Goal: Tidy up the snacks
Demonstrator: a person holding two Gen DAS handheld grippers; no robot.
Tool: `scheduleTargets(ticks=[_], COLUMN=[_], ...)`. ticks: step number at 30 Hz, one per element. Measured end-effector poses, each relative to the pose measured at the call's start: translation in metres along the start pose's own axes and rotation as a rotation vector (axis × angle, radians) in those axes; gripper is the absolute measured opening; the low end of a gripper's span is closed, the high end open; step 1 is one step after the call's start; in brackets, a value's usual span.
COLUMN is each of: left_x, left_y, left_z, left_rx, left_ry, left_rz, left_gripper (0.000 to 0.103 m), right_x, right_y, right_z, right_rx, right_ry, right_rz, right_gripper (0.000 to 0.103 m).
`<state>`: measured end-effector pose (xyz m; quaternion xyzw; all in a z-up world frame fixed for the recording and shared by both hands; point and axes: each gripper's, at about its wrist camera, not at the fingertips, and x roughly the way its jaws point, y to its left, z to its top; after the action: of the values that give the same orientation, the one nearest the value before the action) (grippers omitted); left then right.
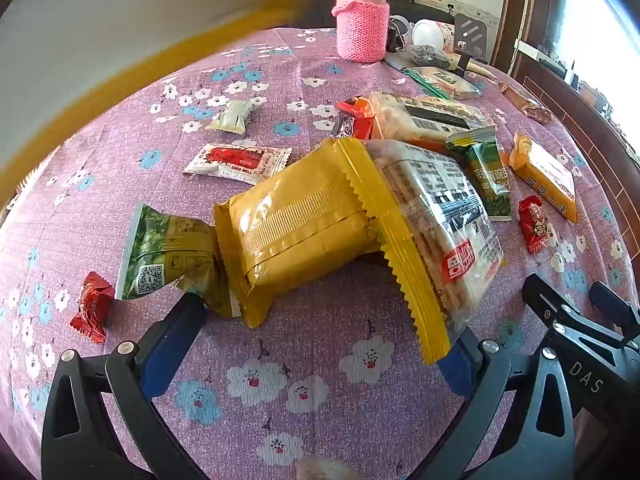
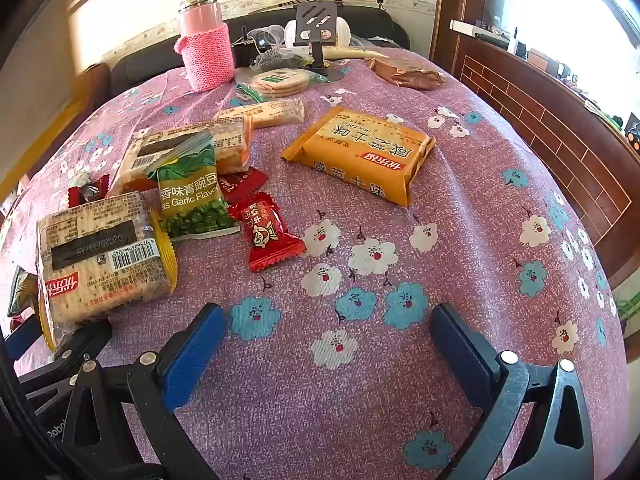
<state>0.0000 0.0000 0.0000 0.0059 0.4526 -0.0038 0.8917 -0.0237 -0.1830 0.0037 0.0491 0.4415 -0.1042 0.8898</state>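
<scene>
Snack packs lie scattered on a purple flowered tablecloth (image 1: 320, 380). My left gripper (image 1: 320, 344) is open; its fingers straddle a yellow-edged cracker pack (image 1: 436, 220) that leans on a yellow pack (image 1: 296, 228), without clamping it. A green pea bag (image 1: 168, 252) lies by the left finger. My right gripper (image 2: 328, 344) is open and empty over bare cloth. In the right wrist view the cracker pack (image 2: 104, 256) is at left, with a green garlic pea bag (image 2: 192, 192), a red candy (image 2: 268, 236) and an orange cracker pack (image 2: 360, 156) beyond.
A pink flask in a knitted sleeve (image 2: 206, 48) stands at the back of the table, beside a phone stand (image 2: 316, 32), cups and round crackers (image 2: 276, 80). Small red candies (image 1: 92, 308) and a white sachet (image 1: 236, 160) lie at left. A wooden ledge (image 2: 560, 120) runs along the right.
</scene>
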Motion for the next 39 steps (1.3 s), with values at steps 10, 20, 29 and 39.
scheduleTargets(ticks=[10, 20, 29, 39], left_x=[0.0012, -0.0008, -0.0009, -0.0006], left_y=[0.0005, 0.0000, -0.0015, -0.0026], left_z=[-0.0005, -0.0010, -0.0005, -0.0006], left_rx=[-0.003, 0.000, 0.003, 0.003], left_ry=[0.001, 0.002, 0.002, 0.002], left_rz=[-0.003, -0.007, -0.003, -0.004], left_gripper=[0.103, 0.103, 0.103, 0.103], right_x=[0.0004, 0.0009, 0.0009, 0.0010], right_y=[-0.0001, -0.0025, -0.0026, -0.0026], right_z=[-0.0002, 0.0002, 0.0002, 0.0002], right_rx=[0.000, 0.005, 0.005, 0.005], right_ry=[0.000, 0.000, 0.000, 0.000], right_rz=[0.000, -0.002, -0.002, -0.002], right_gripper=[0.103, 0.103, 0.103, 0.103])
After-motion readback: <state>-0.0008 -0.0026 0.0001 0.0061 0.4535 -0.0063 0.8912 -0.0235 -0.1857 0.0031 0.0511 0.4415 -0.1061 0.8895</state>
